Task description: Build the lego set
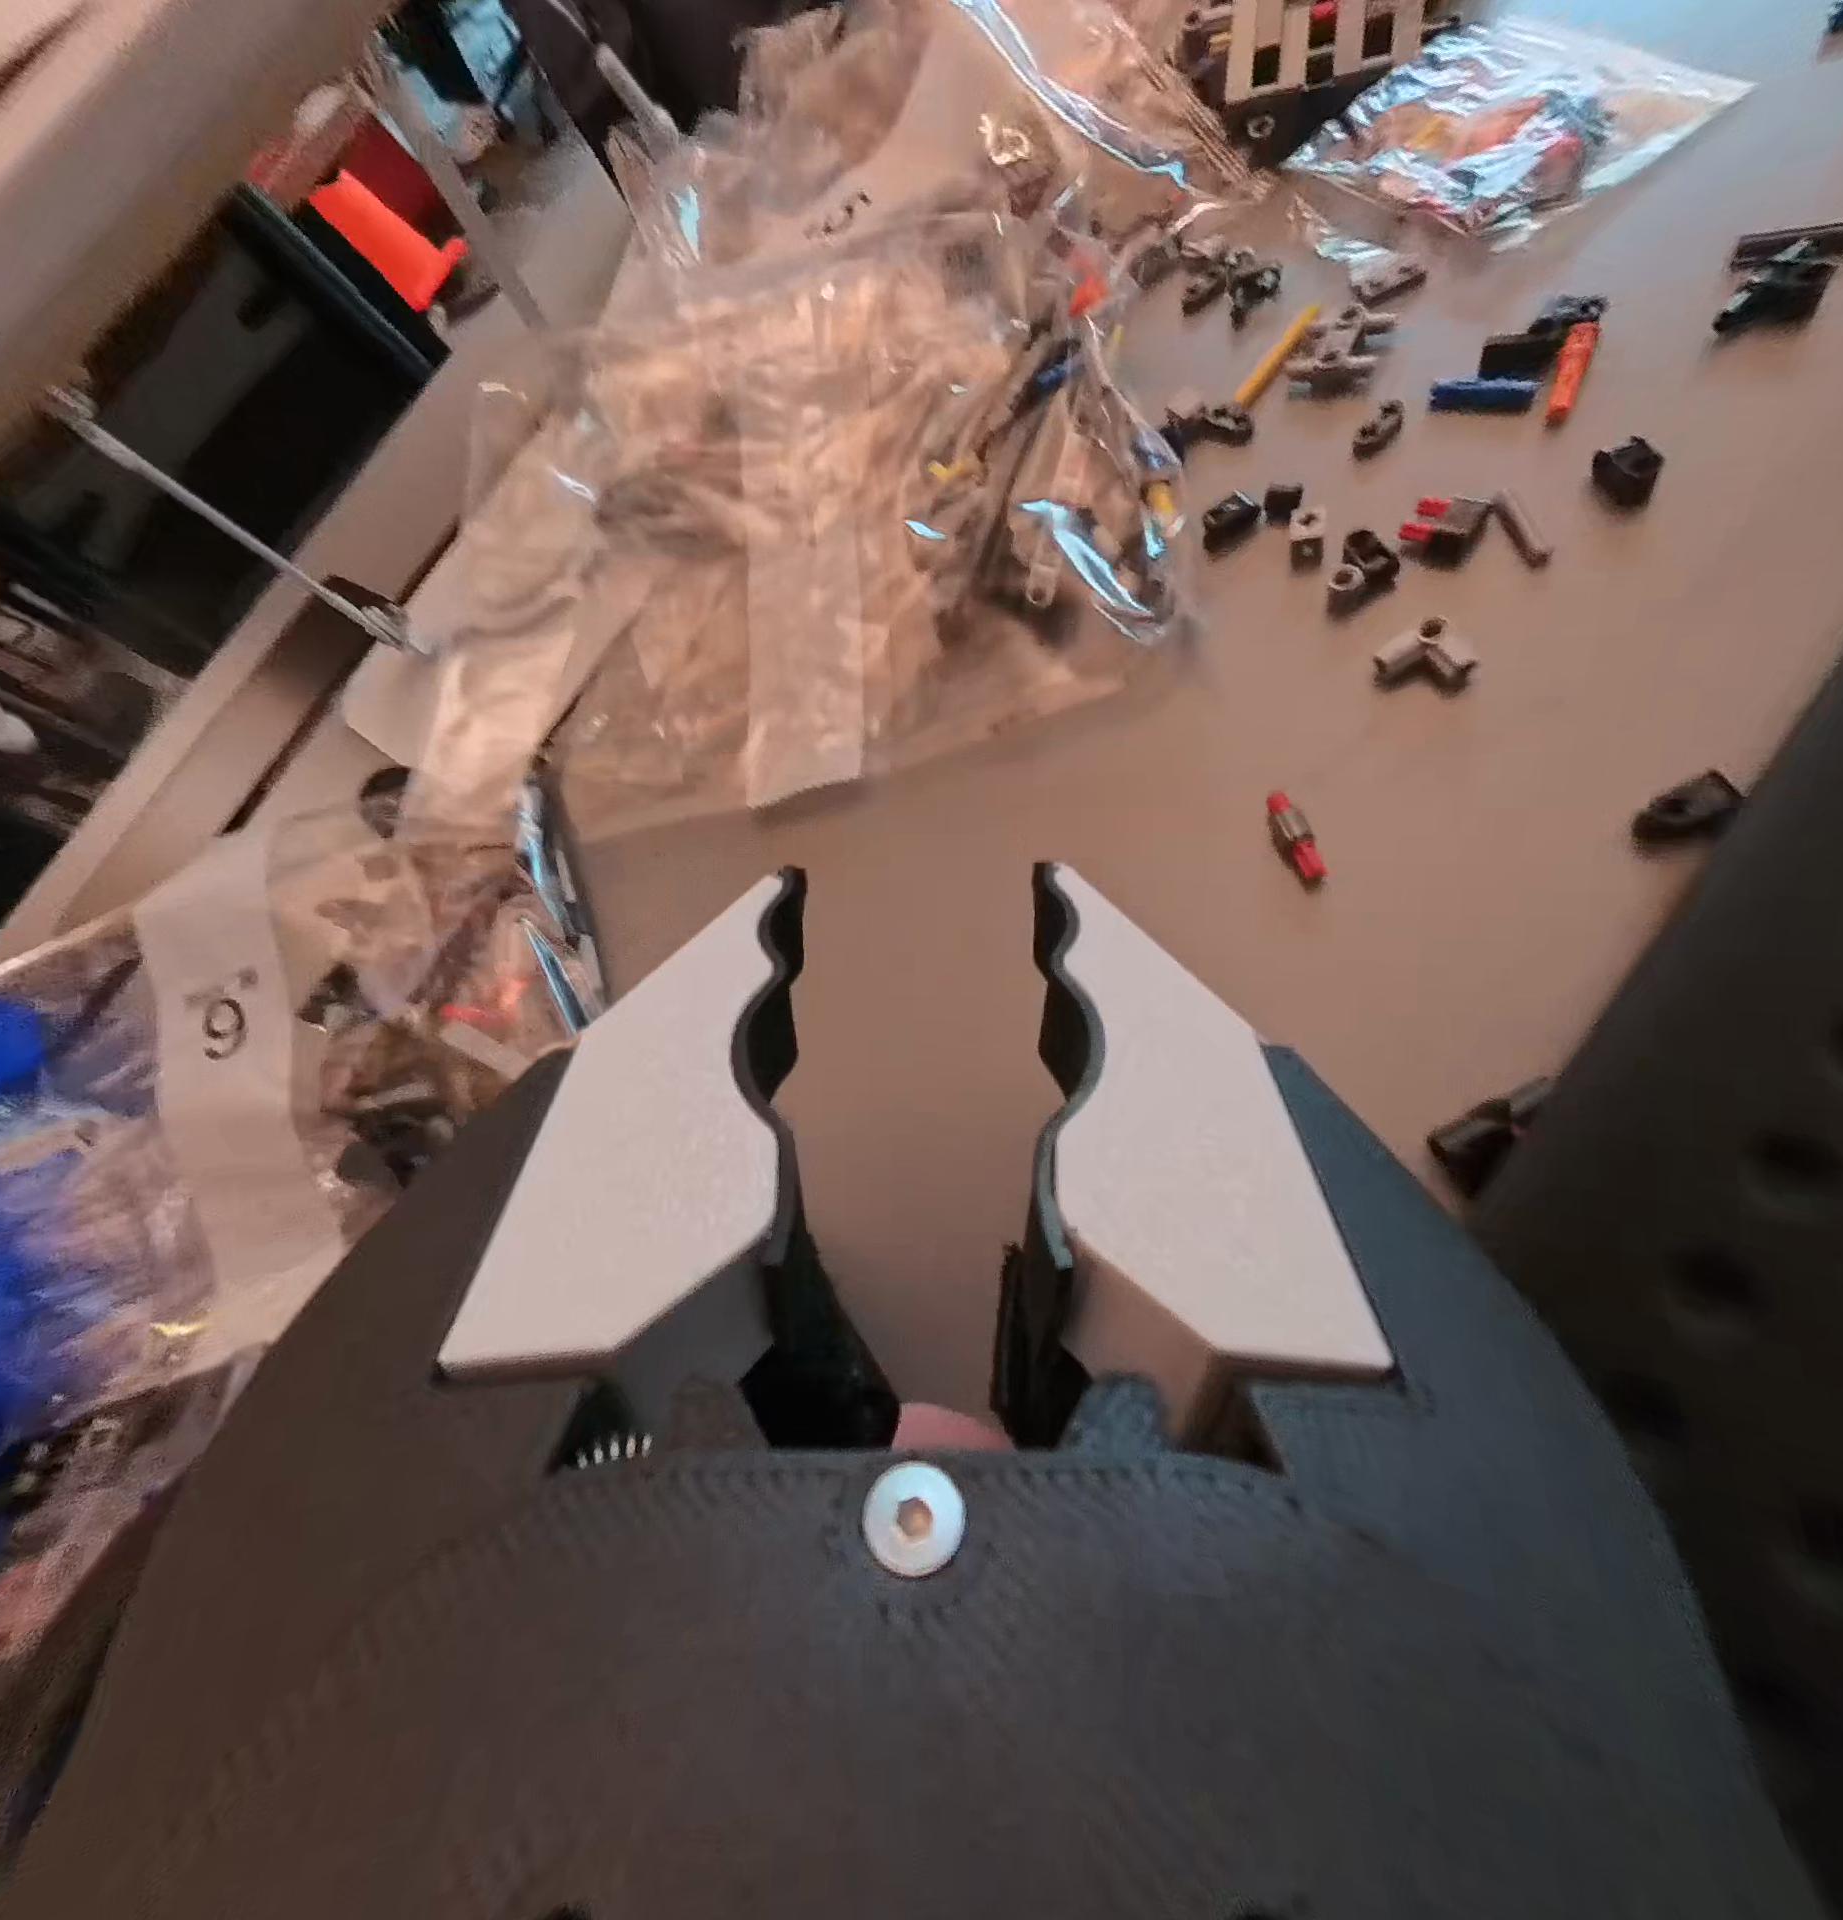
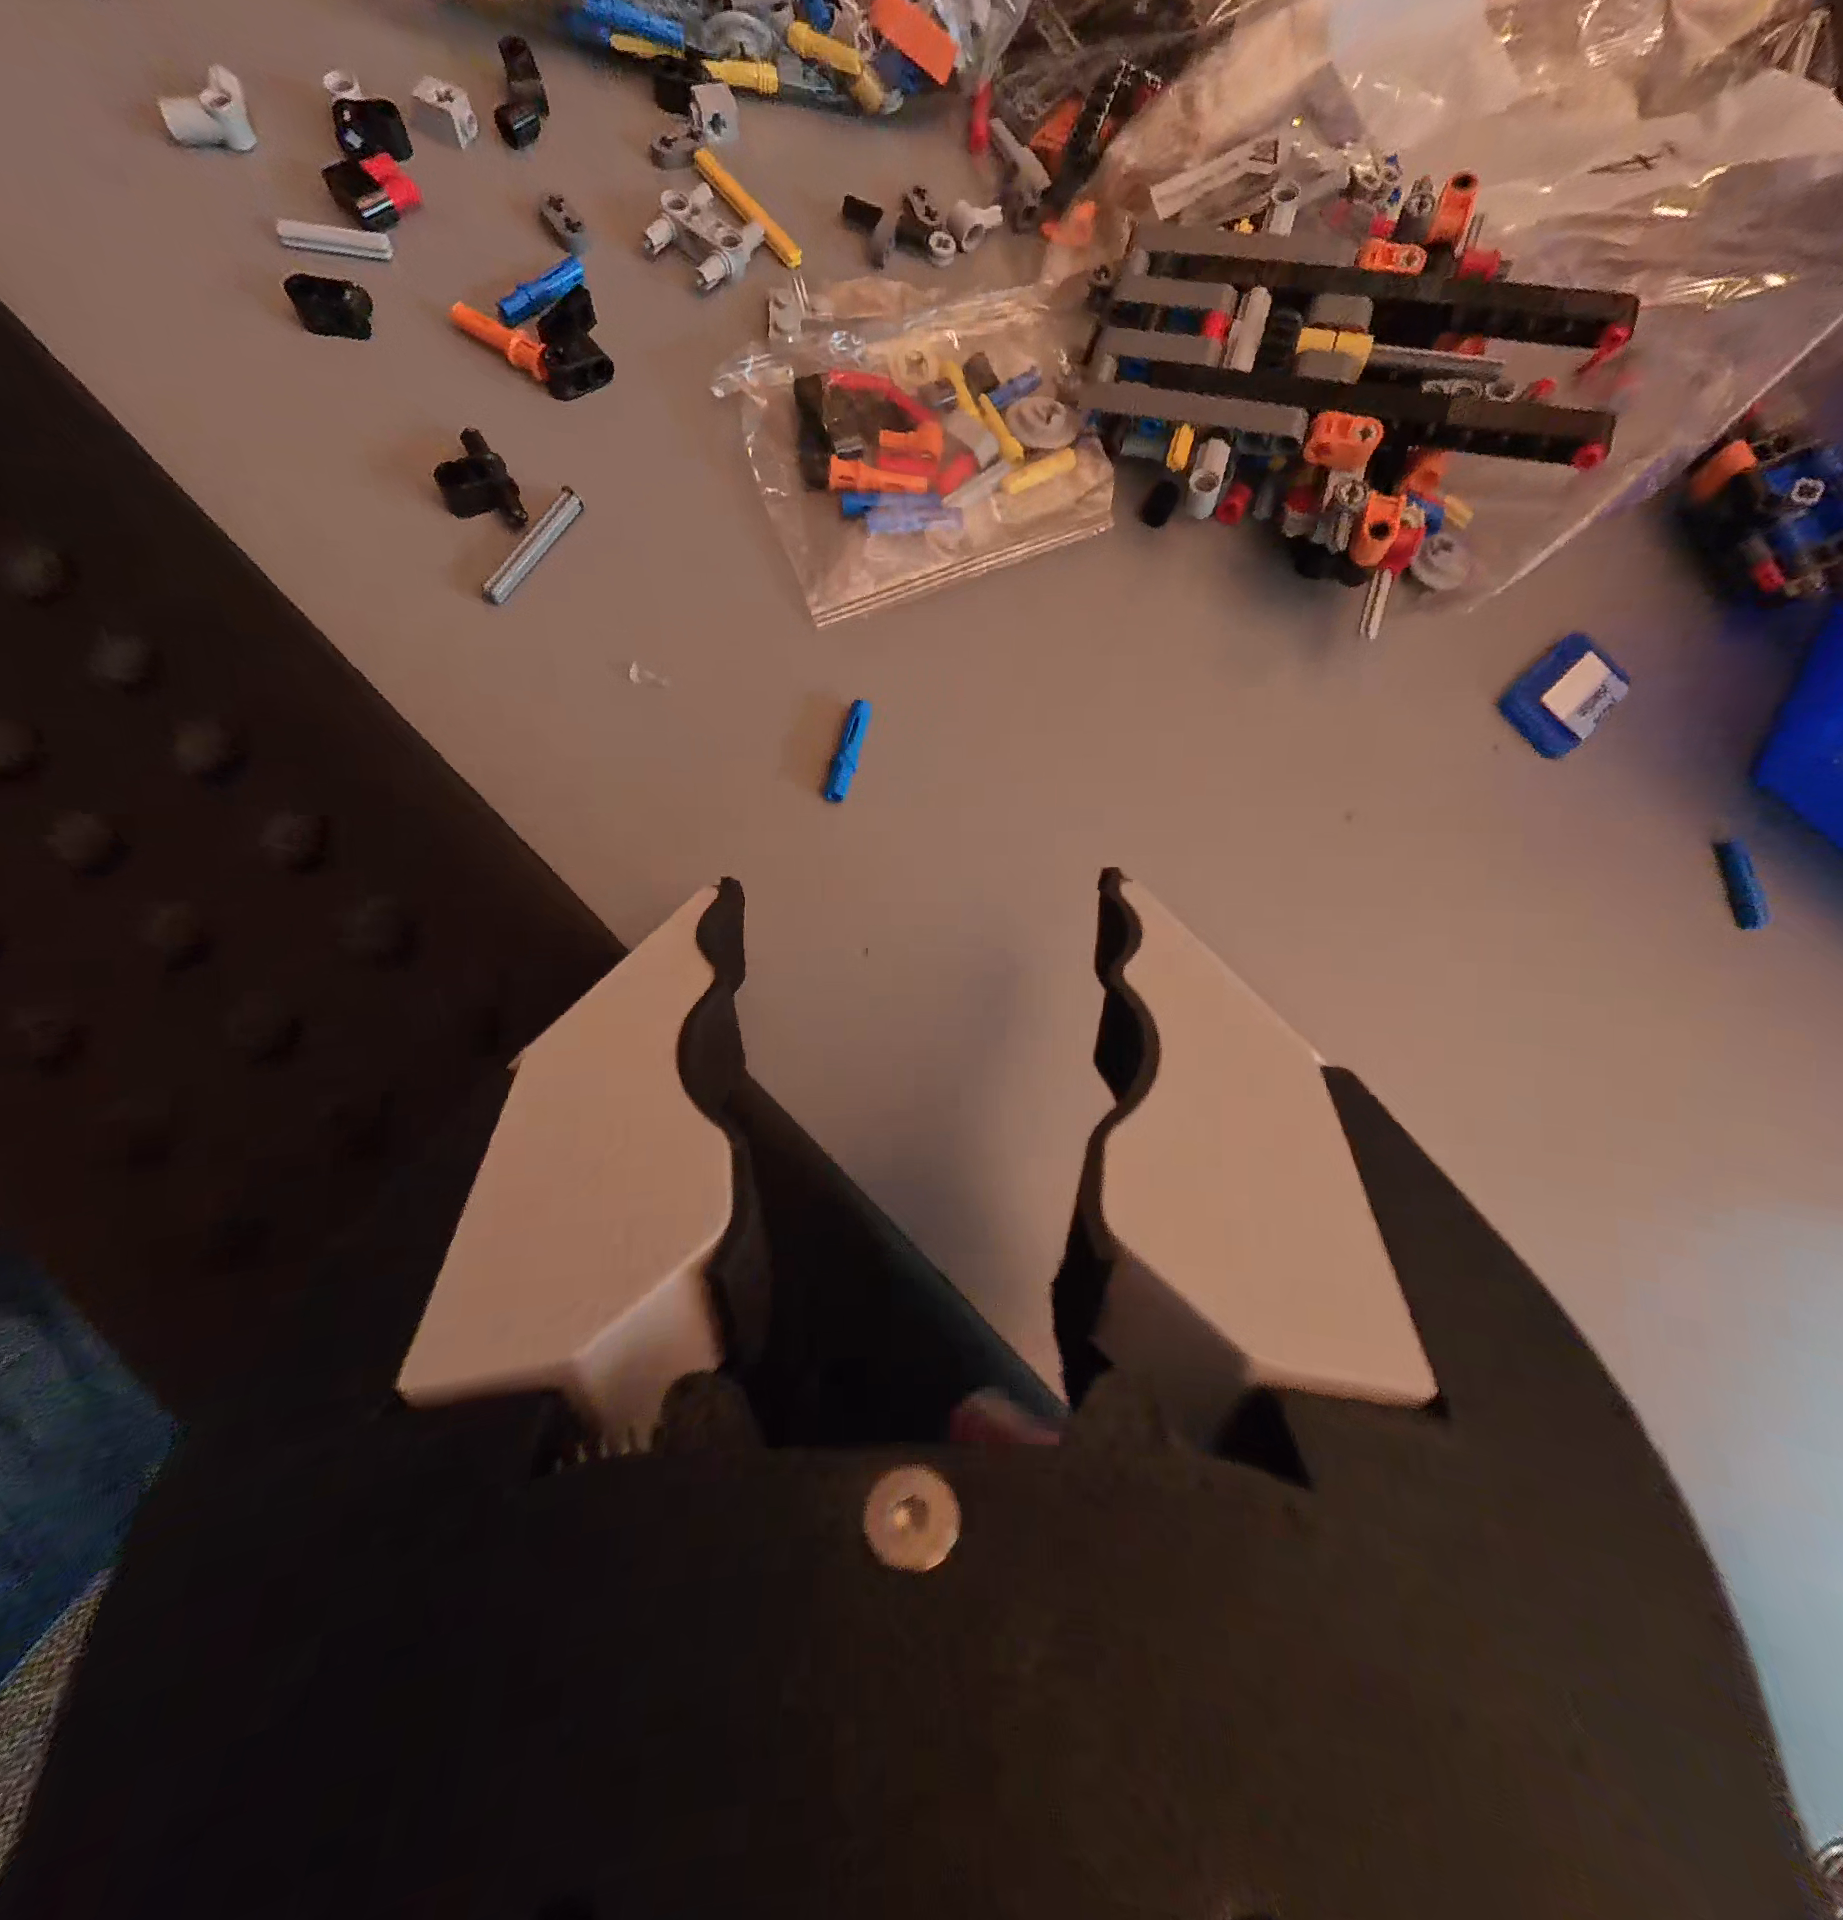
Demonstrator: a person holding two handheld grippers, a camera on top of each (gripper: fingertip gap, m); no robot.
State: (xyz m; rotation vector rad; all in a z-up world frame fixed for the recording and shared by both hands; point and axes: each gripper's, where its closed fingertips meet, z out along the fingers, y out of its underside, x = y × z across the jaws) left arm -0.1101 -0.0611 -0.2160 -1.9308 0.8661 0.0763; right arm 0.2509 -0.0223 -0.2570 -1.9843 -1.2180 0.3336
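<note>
Your left claw (image 1: 917,878) is released, its two grey wavy-edged fingers spread with only bare grey counter (image 1: 1000,790) showing between them; it holds and touches nothing. Your right claw (image 2: 917,883) is likewise spread wide and empty above the counter (image 2: 1000,790), with a dark board (image 2: 169,779) dotted with round holes lying just to its left. Just beyond the right claw lies one small blue pin (image 2: 846,750), and a second blue pin (image 2: 1740,883) sits near the right edge. Past the left claw, to the right, lies one short red-and-grey pin (image 1: 1296,836). Farther out in the right view, a small clear bag (image 2: 927,457) holds mixed orange, yellow, blue and black pieces, and just to its right stands the partly built lego assembly (image 2: 1343,384) of long black and grey studless beams with orange connectors. Loose black, grey, yellow and orange pieces are scattered to the far left. In the left view, a crinkled heap of clear plastic bags (image 1: 792,520) fills the far middle.
</note>
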